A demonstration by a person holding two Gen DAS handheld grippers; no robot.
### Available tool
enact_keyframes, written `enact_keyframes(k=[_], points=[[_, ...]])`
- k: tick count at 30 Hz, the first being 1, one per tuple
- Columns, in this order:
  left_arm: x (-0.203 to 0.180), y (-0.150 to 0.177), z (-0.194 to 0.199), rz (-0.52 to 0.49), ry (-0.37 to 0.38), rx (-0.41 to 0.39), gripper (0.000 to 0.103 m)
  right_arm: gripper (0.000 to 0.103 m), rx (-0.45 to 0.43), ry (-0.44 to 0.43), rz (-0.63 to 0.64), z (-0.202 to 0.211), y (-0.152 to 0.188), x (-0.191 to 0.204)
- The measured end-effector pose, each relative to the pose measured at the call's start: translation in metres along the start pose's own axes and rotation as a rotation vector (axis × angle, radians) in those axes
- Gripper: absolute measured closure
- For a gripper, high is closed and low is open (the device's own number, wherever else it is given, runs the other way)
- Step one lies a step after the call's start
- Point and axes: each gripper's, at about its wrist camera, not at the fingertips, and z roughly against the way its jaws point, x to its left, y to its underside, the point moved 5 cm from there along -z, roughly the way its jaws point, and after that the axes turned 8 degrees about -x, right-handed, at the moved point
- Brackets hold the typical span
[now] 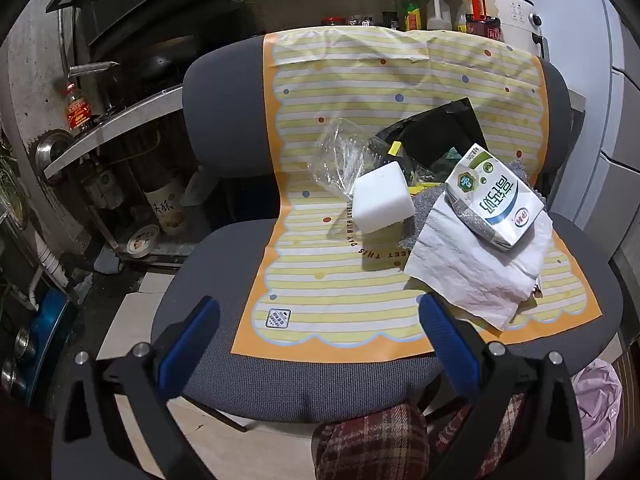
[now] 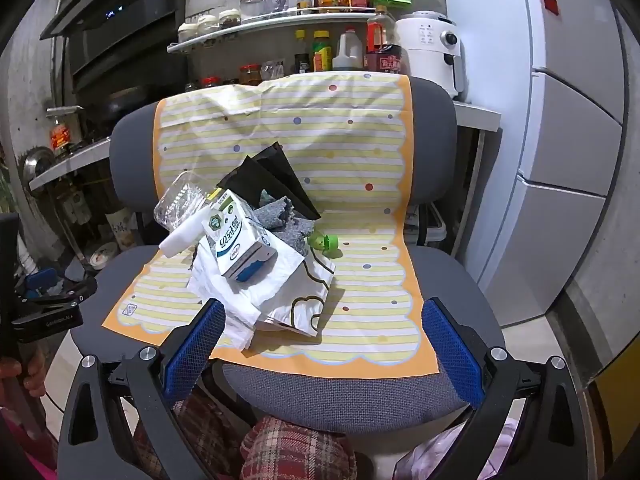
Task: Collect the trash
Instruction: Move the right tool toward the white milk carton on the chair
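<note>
Both my grippers hang at the front edge of the chair seat [image 1: 280, 384], fingers spread wide and holding nothing: the left gripper [image 1: 320, 344] before the bare front-left part of the striped mat [image 1: 320, 288], the right gripper [image 2: 324, 344] with its left finger [image 2: 196, 344] just beside the hanging corner of the white paper towel [image 2: 240, 304]. The trash sits heaped on the mat toward the seat's back-right: a milk carton [image 1: 496, 200] lying on the towel, a white foam block [image 1: 384, 196] tilted at the heap's left, crinkled clear plastic [image 1: 340, 156] and a black bag [image 1: 440, 128] behind, grey cloth [image 2: 280, 220] underneath, a green cap [image 2: 324, 242] at the right edge of the pile. I judge nothing collected yet. The carton is the best first pick: rigid, on top, easy to straddle across its narrow sides. I would come down from above and lift straight, so the towel does not drag the rest along. The pink-lined bin [image 1: 600, 400] appears below the seat's right front corner
</note>
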Motion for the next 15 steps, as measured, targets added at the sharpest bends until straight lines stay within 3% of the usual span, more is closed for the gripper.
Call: enact_keyframes(k=[15], points=[[0.0021, 0.0006, -0.0004, 0.004, -0.002, 0.0, 0.006, 0.006, 0.001, 0.0, 0.0, 0.0032, 0.0003, 0.0011]])
